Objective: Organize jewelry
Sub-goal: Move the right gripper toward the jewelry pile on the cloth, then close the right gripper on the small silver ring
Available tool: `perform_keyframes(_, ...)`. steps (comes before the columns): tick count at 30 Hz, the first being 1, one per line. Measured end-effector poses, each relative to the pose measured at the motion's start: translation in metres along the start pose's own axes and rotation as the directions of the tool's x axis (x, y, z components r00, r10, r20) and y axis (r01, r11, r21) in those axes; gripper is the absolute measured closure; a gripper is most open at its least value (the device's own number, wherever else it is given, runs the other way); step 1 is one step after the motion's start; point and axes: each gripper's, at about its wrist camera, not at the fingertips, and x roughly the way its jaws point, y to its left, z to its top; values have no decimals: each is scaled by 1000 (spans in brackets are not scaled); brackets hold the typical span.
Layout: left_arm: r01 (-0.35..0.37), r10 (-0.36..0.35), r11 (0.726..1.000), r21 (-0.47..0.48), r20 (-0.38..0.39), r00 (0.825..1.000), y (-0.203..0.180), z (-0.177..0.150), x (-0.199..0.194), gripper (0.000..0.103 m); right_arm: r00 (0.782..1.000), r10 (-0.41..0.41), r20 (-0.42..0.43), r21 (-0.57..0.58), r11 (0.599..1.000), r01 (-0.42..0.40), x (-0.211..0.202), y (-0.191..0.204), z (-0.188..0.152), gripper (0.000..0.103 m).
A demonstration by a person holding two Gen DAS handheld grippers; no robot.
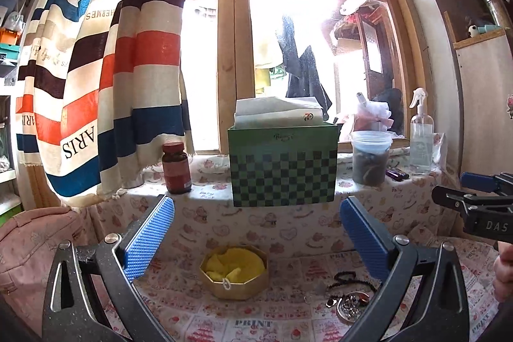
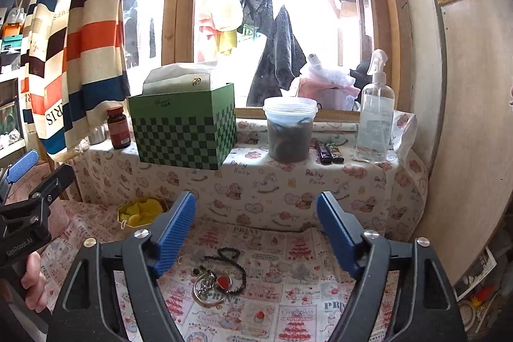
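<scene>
A gold octagonal box point(image 1: 234, 271) point(image 2: 141, 210) lined with yellow cloth sits open on the patterned table cover. To its right lies a small heap of jewelry point(image 1: 349, 297) point(image 2: 218, 278): a black bead bracelet point(image 2: 235, 262), a silver bangle point(image 2: 205, 297) and a red pendant point(image 2: 224, 281). My left gripper point(image 1: 256, 204) hovers above the box, open, with nothing between its blue pads. My right gripper point(image 2: 256, 197) hangs above the heap, also open and holding nothing. Each gripper shows at the edge of the other's view.
On the window ledge behind stand a green checkered box point(image 2: 182, 130), a brown bottle point(image 2: 118, 127), a lidded plastic tub point(image 2: 290, 130), lighters point(image 2: 327, 153) and a spray bottle point(image 2: 375, 114). A striped curtain point(image 1: 105, 69) hangs left. A pink fabric bag point(image 1: 35, 246) lies at the left.
</scene>
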Motion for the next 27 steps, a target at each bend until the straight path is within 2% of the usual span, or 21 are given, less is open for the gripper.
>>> perform_keyframes(1, 0, 0, 1000, -14, -2, 1000, 2, 0, 8, 0, 1000, 12, -26, 19, 1000, -11, 13, -1, 1, 31)
perform_keyframes(3, 8, -9, 999, -39, -20, 1000, 7, -5, 22, 0, 994, 50, -98, 60, 997, -44, 42, -3, -2, 42)
perform_keyframes(4, 14, -16, 999, -51, -33, 999, 10, -12, 31, 0, 988, 79, -135, 75, 995, -70, 56, -3, -6, 44)
perform_keyframes(6, 2, -6, 998, -62, -70, 998, 14, -30, 44, 0, 977, 101, -188, 98, 992, -84, 82, -2, -22, 45)
perform_keyframes(9, -8, 4, 1000, -28, -149, 989, 15, -56, 63, 0, 964, 102, -247, 87, 993, -82, 109, 6, -49, 45)
perform_keyframes(11, -45, 40, 999, -22, -193, 980, 15, -66, 77, 0, 947, 96, -308, 37, 995, -89, 121, 16, -60, 45)
perform_keyframes(13, -99, 91, 995, -29, -206, 974, 19, -72, 86, 0, 938, 110, -329, 20, 994, -109, 126, 25, -65, 45)
perform_keyframes(15, -156, 147, 987, -29, -212, 966, 28, -74, 91, 0, 920, 140, -367, 33, 990, -137, 132, 33, -67, 45)
perform_keyframes(17, -137, 117, 988, -71, -234, 965, 40, -72, 92, 0, 888, 183, -422, 50, 983, -178, 142, 45, -69, 47)
perform_keyframes(18, -134, 108, 986, -99, -237, 965, 45, -70, 91, 0, 873, 195, -447, 61, 980, -188, 146, 49, -70, 59)
perform_keyframes(20, -131, 99, 983, -128, -229, 968, 52, -65, 86, 0, 848, 223, -481, 65, 973, -219, 157, 64, -72, 68)
perform_keyframes(25, -166, 144, 978, -122, -176, 974, 58, -54, 76, 0, 812, 211, -544, 20, 971, -238, 179, 104, -81, 68)
perform_keyframes(27, -184, 162, 975, -124, -165, 973, 60, -52, 75, 0, 813, 183, -553, -8, 974, -225, 185, 115, -85, 70)
